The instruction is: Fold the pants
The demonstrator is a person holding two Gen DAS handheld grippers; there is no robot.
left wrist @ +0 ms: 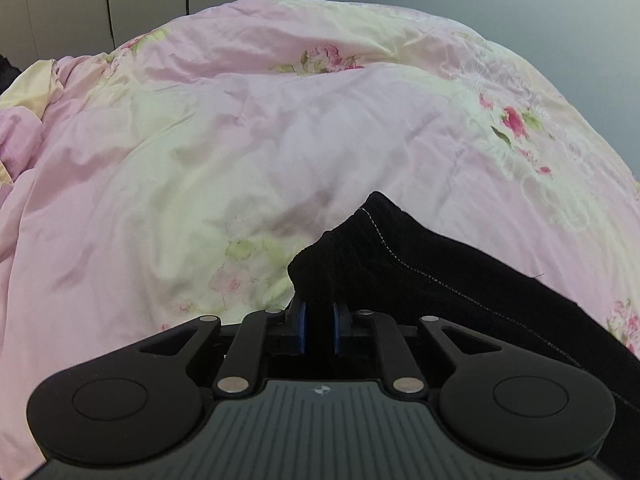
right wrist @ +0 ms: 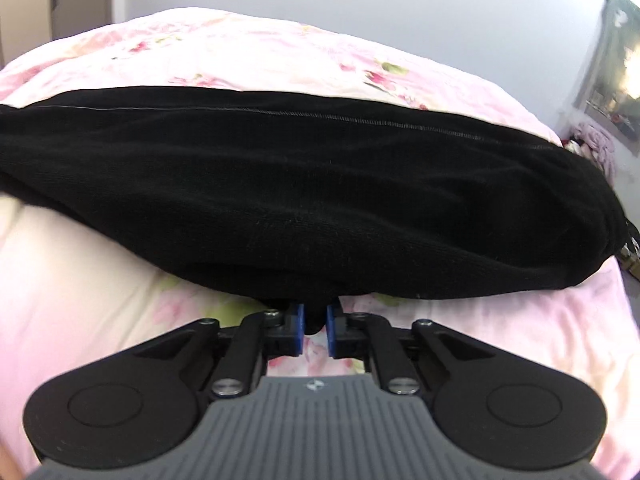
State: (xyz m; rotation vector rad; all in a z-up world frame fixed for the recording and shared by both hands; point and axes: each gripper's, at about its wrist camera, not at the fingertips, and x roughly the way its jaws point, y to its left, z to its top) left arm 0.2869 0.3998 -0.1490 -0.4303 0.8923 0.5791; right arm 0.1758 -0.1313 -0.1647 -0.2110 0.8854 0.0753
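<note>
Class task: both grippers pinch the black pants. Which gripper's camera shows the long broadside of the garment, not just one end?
The right gripper: its view shows the pants stretched across; the left gripper shows only a corner.

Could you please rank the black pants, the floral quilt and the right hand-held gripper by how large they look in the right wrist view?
1. Floral quilt, partly covered
2. Black pants
3. Right hand-held gripper; its nearness to the camera inflates it, so it may rival the pants

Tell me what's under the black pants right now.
The black pants lie on a pink floral quilt, which shows all around them. Whatever is directly beneath the fabric is covered. The left gripper and right gripper each pinch an edge.
</note>
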